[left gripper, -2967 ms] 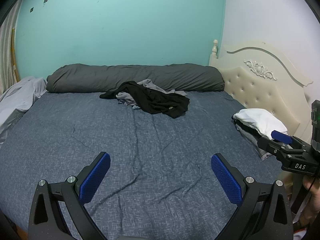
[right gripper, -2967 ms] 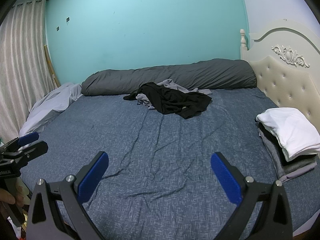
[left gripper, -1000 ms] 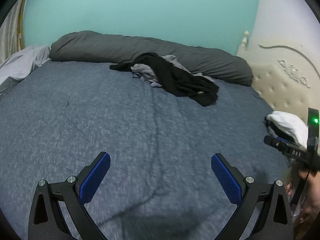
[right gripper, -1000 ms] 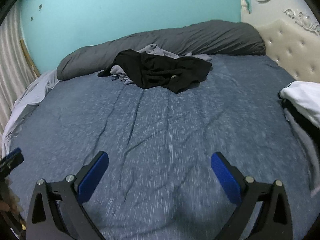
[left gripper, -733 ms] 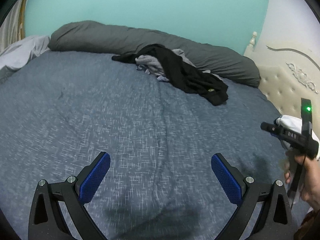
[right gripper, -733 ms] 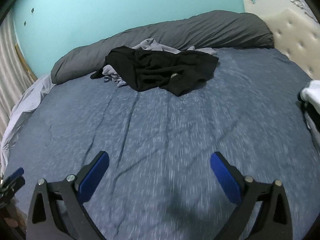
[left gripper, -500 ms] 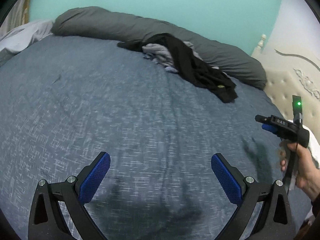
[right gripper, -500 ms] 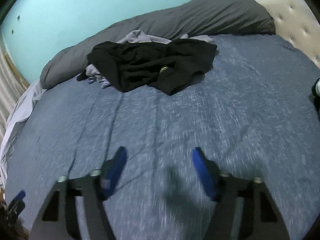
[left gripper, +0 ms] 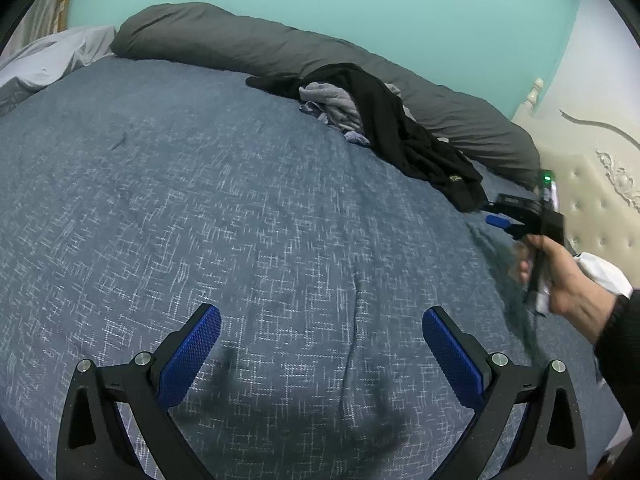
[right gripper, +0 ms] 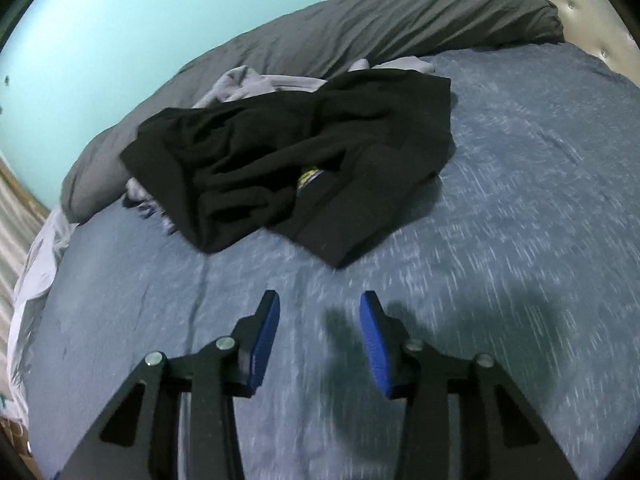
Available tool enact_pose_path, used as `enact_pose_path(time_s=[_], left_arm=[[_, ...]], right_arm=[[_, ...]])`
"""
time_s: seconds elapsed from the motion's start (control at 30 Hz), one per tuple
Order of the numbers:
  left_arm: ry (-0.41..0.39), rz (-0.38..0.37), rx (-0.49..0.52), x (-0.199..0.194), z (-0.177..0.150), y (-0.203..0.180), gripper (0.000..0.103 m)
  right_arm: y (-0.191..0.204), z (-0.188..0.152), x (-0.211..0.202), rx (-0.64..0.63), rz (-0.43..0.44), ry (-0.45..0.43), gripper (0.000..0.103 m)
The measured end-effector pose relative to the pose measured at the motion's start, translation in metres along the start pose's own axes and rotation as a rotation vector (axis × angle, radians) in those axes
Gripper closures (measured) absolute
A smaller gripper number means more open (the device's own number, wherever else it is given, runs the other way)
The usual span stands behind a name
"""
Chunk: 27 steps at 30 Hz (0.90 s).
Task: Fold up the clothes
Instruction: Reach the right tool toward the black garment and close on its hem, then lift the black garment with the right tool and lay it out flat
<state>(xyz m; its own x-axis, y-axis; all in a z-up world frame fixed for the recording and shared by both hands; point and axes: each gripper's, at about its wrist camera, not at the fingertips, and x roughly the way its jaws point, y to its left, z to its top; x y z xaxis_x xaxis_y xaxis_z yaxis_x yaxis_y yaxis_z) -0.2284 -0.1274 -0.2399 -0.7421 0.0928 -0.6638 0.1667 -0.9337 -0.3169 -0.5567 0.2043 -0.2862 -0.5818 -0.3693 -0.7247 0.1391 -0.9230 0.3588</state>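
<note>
Left gripper (left gripper: 320, 344): jaws spread wide, nothing between. Right gripper (right gripper: 319, 322): jaws partly apart, empty; held by right hand (left gripper: 560, 276), sleeve dark.

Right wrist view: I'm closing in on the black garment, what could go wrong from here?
The black garment lies tangled over grey clothes, so a pinch may drag both. The right gripper is only partly open, which may catch too little cloth. The left gripper is far back, leaving the lift one-sided.

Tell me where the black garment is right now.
In the right wrist view the black garment lies crumpled on the blue bedspread, ahead of the right gripper, draped over grey clothes beside the long grey pillow.
</note>
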Motion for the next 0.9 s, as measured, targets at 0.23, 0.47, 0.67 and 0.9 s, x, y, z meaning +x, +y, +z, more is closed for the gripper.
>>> enact_pose_path(time_s=[0.23,0.47,0.67,0.9], left_arm=[[-0.007,0.000,0.021,0.001,-0.002,0.003,0.000],[0.005,0.014,0.011,0.007,-0.004,0.011,0.000],[-0.007,0.015,0.012,0.003,-0.004,0.012,0.000],[-0.028,-0.013,0.017,-0.010,0.001,0.004,0.000]], right_arm=[[-0.005,0.019,0.030,0.025,-0.008,-0.016,0.052],[0.000,0.030,0.039,-0.015,-0.055,-0.058,0.095],[0.033,0.022,-0.012,-0.115,0.034,-0.124,0.101],[0.075,0.010,-0.078,-0.232,0.147,-0.189,0.101]])
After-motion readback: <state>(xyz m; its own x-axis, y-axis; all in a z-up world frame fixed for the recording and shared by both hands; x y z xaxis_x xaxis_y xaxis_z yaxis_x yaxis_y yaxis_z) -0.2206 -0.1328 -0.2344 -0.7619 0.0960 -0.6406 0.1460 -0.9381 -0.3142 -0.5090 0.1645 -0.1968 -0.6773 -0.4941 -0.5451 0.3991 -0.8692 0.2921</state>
